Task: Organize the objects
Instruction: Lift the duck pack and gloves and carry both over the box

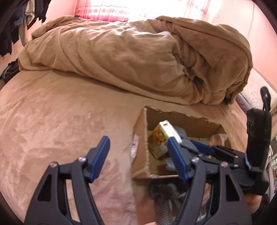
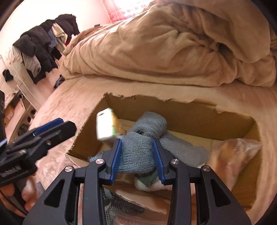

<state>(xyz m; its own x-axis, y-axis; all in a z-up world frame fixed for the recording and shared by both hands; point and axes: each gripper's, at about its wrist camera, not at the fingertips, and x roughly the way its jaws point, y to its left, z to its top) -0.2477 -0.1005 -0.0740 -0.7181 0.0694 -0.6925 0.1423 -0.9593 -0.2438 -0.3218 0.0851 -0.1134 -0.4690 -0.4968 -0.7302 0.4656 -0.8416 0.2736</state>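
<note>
A rumpled tan duvet (image 1: 138, 57) is heaped across the upper half of the frame, on a bed (image 1: 52, 121) with a pinkish plush cover. At upper left, dark clothes (image 2: 43, 45) hang against a pink wall (image 2: 34, 15). A bright curtain (image 1: 107, 10) fills the top centre.

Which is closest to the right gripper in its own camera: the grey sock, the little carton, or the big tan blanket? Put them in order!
From the right gripper:
1. Grey sock, squeezed between its fingers.
2. Little carton, up-left, inside the cardboard box.
3. Tan blanket, heaped at the back of the bed.
</note>
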